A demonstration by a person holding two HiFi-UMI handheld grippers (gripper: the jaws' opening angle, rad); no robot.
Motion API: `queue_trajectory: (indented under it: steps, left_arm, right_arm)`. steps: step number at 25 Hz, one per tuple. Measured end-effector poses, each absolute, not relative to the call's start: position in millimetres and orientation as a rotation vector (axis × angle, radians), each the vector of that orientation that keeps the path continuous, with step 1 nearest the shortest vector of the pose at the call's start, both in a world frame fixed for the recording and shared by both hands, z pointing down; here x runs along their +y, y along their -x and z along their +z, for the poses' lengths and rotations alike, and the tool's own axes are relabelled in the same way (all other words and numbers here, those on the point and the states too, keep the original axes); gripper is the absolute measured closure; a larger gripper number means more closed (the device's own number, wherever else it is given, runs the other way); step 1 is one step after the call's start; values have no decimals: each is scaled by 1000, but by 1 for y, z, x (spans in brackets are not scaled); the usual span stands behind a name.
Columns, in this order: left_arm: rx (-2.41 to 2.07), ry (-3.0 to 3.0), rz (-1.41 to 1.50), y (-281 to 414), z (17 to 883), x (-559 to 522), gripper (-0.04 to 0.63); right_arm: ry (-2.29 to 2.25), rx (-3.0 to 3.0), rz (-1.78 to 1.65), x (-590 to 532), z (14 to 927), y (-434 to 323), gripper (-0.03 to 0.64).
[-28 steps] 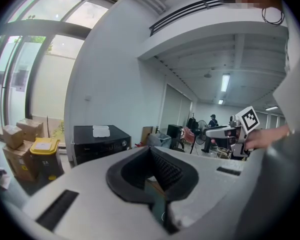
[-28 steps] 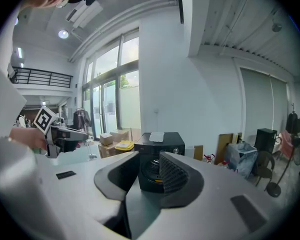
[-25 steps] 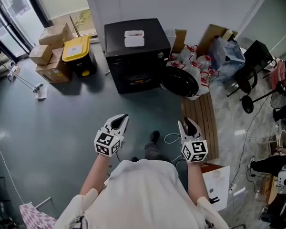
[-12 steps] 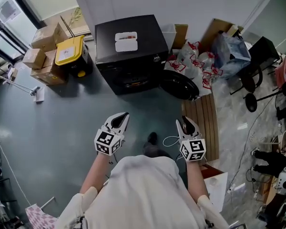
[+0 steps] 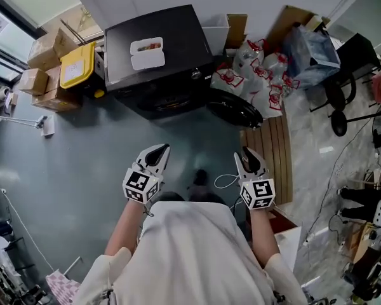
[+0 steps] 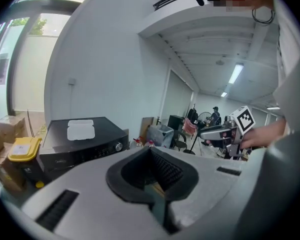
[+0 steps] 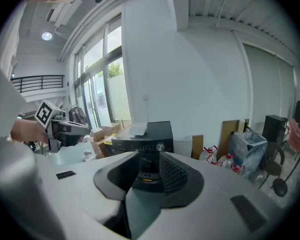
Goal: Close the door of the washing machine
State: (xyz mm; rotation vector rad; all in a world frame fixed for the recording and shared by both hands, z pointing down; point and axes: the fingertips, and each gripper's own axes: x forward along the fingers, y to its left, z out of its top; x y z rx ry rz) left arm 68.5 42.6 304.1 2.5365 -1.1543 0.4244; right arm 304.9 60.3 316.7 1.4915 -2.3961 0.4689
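The black front-loading washing machine [image 5: 153, 56] stands at the far edge of the grey floor [image 5: 63, 170], its back to a white wall. Its round door [image 5: 235, 108] is swung wide open off the right side of the front, just beside a heap of red-and-white plastic bags [image 5: 251, 75]. A white lidded box [image 5: 147, 53] lies on the machine's top, near the middle.

To the machine's left along the wall sit a yellow-lidded bin [image 5: 76, 65] and a stack of cardboard boxes [image 5: 41, 75]. To its right, past the bags, is a black office chair [image 5: 343, 81]. A slatted wooden board [image 5: 271, 151] lies on the floor below the open door, with a loop of white cable [image 5: 225, 183] near its left edge.

A person in a white top stands well back from the machine and faces it, a gripper in each hand, both pointed towards it. The left gripper [image 5: 157, 152] has its fingers partly spread, with nothing between them. The right gripper [image 5: 249, 161] also has its fingers partly spread and empty; the right gripper view shows the machine's front through the gap. Neither gripper touches the door.
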Motion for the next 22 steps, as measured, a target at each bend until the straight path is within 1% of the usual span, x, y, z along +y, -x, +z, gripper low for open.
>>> queue_trajectory:
  steps: [9, 14, 22]
  left_arm:
    - [-1018, -2571, 503, -108, 344, -21, 586]
    - [-910, -2628, 543, -117, 372, -55, 586]
    - [-734, -2686, 619, -130, 441, -95, 587]
  right_arm:
    - [-1499, -2312, 493, 14, 361, -330, 470]
    - [-1537, -2259, 519, -5, 387, -324, 468]
    - [-1603, -2176, 566, -44, 445, -319, 454]
